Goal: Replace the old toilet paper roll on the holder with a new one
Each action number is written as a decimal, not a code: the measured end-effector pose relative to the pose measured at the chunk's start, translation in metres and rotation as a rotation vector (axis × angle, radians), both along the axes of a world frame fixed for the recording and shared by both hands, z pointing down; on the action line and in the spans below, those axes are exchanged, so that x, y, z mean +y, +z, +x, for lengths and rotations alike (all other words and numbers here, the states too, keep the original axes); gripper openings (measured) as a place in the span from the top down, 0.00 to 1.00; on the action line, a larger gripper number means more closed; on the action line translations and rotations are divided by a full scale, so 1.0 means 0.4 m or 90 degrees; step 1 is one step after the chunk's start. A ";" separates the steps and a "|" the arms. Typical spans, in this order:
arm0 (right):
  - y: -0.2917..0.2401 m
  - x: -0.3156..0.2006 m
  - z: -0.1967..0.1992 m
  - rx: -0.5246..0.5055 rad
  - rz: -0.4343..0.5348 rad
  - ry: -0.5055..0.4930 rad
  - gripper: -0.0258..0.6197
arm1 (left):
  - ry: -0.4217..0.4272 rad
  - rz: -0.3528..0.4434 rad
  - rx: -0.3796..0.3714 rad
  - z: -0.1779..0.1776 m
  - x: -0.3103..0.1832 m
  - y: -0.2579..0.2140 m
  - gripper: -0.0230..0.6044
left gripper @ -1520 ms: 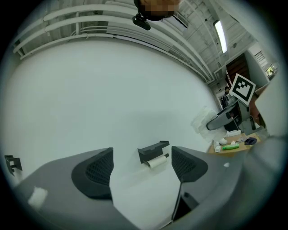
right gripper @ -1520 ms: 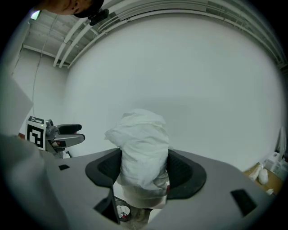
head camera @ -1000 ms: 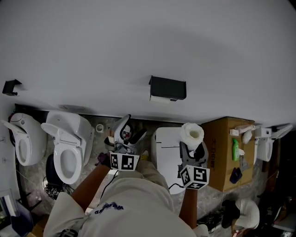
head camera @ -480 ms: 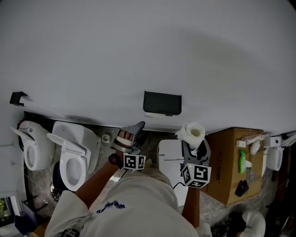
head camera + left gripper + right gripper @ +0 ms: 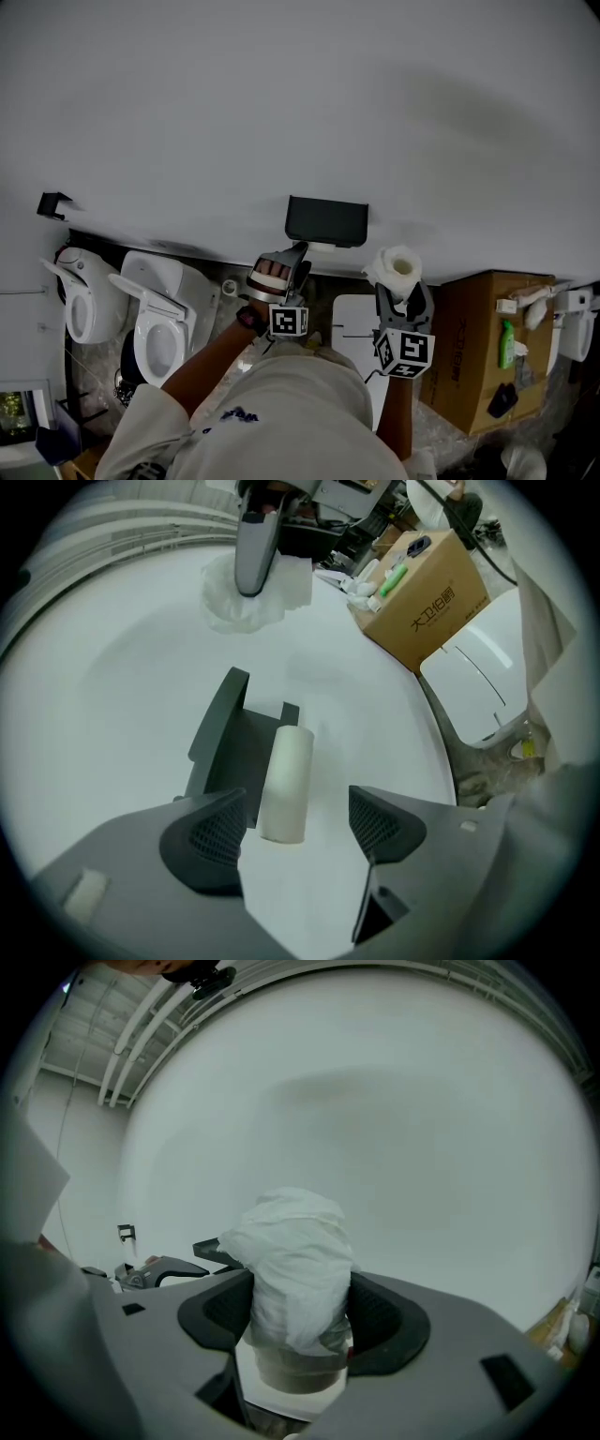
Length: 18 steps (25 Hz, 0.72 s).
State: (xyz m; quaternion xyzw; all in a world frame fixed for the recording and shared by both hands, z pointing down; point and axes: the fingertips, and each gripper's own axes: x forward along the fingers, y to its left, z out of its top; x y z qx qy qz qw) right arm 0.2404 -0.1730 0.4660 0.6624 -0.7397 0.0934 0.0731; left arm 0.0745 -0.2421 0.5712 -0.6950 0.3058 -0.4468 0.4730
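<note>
Person is wearing a loose pale beige shirt (image 5: 281,412), short sleeves leaving the forearms bare, a small dark blue print (image 5: 230,415) showing on the fabric. A dark watch-like band (image 5: 249,319) is sitting on the wrist behind the left hand (image 5: 273,273).

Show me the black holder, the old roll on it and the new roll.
black holder (image 5: 326,220), head view, middle of its dark cover.
old roll (image 5: 284,780), left gripper view, middle of its pale side.
new roll (image 5: 298,1251), right gripper view, its crumpled white side.
</note>
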 end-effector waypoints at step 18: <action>0.050 0.010 0.037 -0.039 0.000 0.005 0.50 | 0.000 0.076 -0.057 0.063 -0.055 -0.011 0.63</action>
